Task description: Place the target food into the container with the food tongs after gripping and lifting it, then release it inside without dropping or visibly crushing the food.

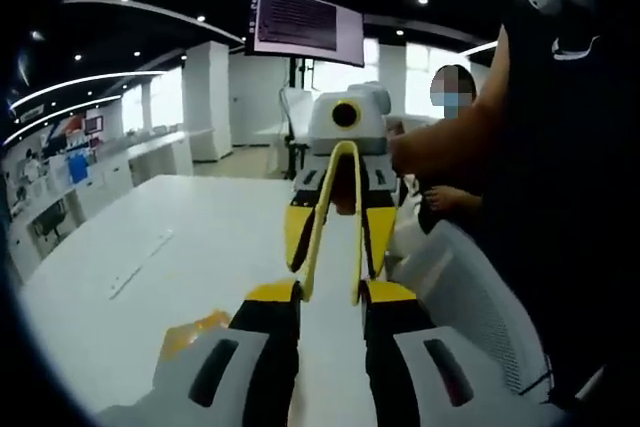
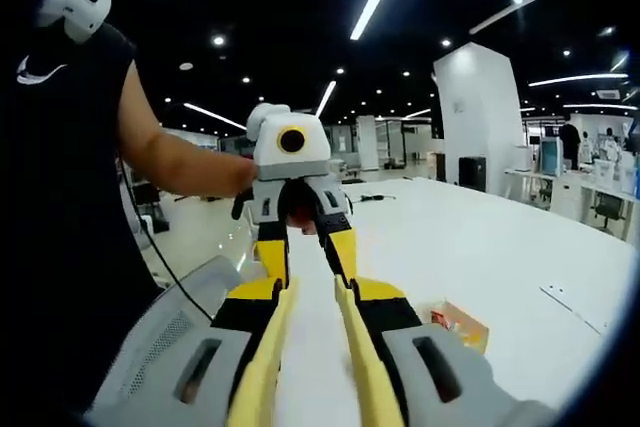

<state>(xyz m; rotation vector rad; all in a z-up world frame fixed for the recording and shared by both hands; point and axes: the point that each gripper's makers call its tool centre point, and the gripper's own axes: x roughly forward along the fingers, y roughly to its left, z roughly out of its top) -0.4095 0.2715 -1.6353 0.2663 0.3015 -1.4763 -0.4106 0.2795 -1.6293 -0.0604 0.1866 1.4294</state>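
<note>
Closest to us in the right gripper view, the right gripper (image 2: 315,292) has the yellow food tongs (image 2: 262,367) seated between its jaws. The two tong arms run along the inner faces of the jaws and stand apart, so the gripper clasps the tongs without pressing them together. In the left gripper view we see the same tongs from the front. Their bend sits back at the right gripper's body and their tips reach to just inside the tips of the left gripper (image 1: 330,292). That gripper's jaws are parted to a middling gap and we see nothing clamped in them.

We take the target food to be an orange-and-yellow packet (image 2: 460,325) lying flat on the white worktop (image 1: 200,237). It sits just beside the right gripper's right-hand jaw, apart from the tongs and not touched by them, toward the near edge of the worktop. In the left gripper view it peeks out just left of the left jaw.

A person's hand (image 1: 410,152) holds the right gripper. The black shirt (image 2: 60,197) carries a white swoosh mark (no lettering with it). A monitor (image 1: 305,25) overhead shows lines of text too small for us to read.
</note>
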